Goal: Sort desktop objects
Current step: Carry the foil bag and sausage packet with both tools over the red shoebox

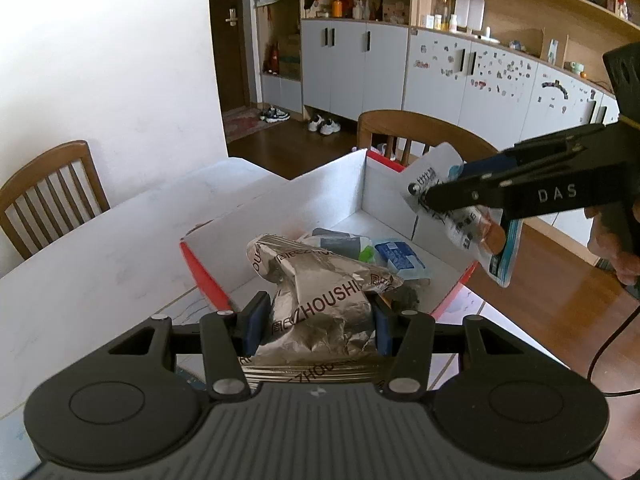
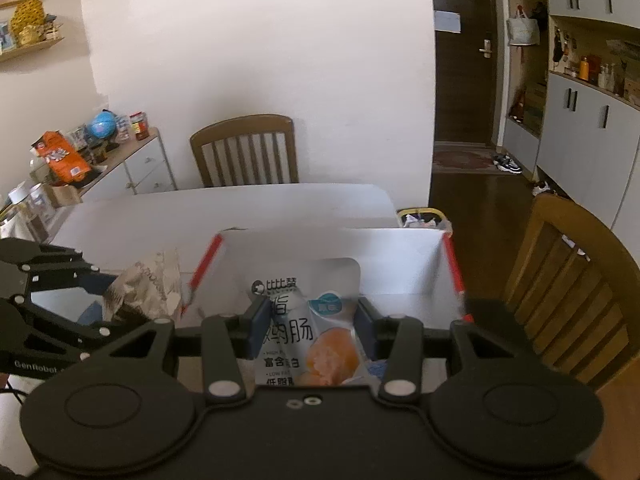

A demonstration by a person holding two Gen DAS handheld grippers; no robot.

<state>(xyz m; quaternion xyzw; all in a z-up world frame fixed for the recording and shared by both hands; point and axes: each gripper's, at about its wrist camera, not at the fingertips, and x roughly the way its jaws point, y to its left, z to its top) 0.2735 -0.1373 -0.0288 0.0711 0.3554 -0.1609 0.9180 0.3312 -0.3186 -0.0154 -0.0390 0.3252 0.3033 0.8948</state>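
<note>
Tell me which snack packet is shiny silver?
The crumpled foil packet in the left tongs. The right tongs hold a white one.

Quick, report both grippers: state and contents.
Left gripper: closed on the silver foil snack bag, over the box.
Right gripper: closed on the white sausage packet, also above the box.

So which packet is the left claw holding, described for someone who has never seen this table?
Start at the white table and find the open red-edged box on it. At the box's near edge, the left claw is shut on a crumpled silver foil bag printed ZHOUSHI. The right claw's packet is instead flat and white, with a blue edge.
</note>
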